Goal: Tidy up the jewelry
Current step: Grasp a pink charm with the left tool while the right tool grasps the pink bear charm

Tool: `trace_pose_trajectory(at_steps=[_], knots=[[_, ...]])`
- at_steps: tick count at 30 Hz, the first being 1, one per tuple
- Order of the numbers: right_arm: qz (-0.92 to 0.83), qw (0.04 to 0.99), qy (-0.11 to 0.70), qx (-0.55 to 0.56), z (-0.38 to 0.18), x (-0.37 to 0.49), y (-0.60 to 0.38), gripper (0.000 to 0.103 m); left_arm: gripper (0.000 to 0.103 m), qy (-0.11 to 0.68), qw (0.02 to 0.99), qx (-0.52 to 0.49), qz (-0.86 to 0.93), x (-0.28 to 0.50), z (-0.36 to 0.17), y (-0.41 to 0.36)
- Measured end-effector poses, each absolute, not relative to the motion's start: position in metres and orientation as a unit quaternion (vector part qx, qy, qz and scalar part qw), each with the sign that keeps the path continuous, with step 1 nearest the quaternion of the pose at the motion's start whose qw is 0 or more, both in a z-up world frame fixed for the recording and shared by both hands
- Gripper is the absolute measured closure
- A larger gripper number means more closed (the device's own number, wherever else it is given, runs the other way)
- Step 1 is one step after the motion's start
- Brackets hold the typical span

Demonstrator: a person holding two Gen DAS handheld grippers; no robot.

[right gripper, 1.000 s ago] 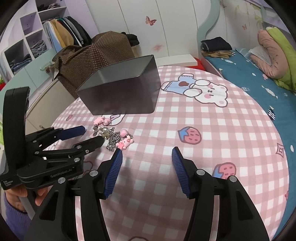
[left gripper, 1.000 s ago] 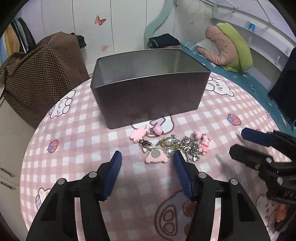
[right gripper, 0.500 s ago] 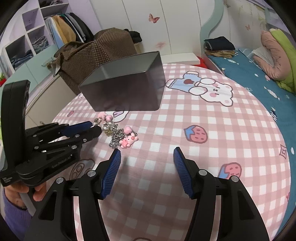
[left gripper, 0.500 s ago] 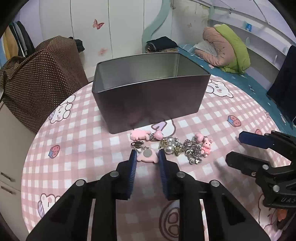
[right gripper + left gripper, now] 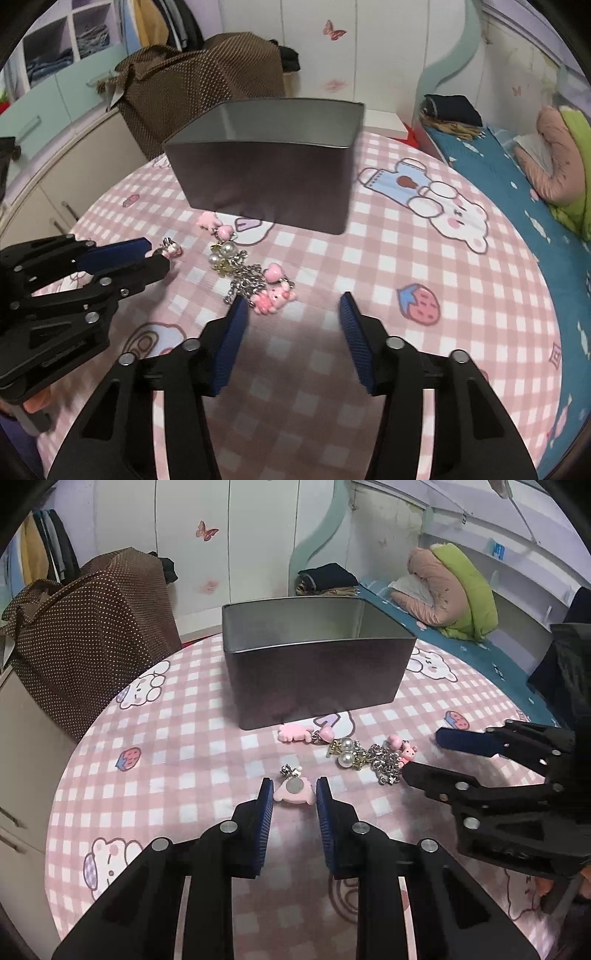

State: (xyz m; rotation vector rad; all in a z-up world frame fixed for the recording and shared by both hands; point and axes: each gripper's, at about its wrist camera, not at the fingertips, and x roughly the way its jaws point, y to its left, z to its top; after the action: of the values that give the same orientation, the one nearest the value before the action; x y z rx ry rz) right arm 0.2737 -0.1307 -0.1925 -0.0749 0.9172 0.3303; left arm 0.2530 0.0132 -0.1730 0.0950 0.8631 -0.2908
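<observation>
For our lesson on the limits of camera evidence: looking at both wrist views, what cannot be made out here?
- Floor of the dark metal tin: left wrist view, near wall hides it; right wrist view shows outside only.
- Flat pink charm with grey disc: right wrist view, left gripper covers most of it.
- Silver chain links: right wrist view, too small and tangled to count.

We see that the left gripper (image 5: 294, 794), wide open one second ago, now closes its blue pads on the pink charm (image 5: 293, 790) and holds it. This charm now lies apart from the pearl and chain pile (image 5: 364, 757), nearer to us than before. The right gripper (image 5: 291, 306) comes closer to the pink pig charm (image 5: 271, 300), its left pad just beside it.
</observation>
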Motion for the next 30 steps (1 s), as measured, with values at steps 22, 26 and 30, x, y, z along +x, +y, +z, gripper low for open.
trace_pose_trajectory(at_steps=[22,26,30], knots=[[0.183,0.871,0.455,-0.034,-0.188,0.258,-0.143,0.095,0.081,0.409,0.896,0.016,-0.171,0.243,-0.16,0.016],[0.181,0.875,0.447,-0.04,-0.188,0.261,-0.138,0.095,0.081,0.412,0.895,0.015,-0.172,0.242,-0.161,0.017],[0.178,0.874,0.45,-0.044,-0.187,0.271,-0.134,0.092,0.081,0.412,0.894,0.014,-0.174,0.241,-0.162,0.018]])
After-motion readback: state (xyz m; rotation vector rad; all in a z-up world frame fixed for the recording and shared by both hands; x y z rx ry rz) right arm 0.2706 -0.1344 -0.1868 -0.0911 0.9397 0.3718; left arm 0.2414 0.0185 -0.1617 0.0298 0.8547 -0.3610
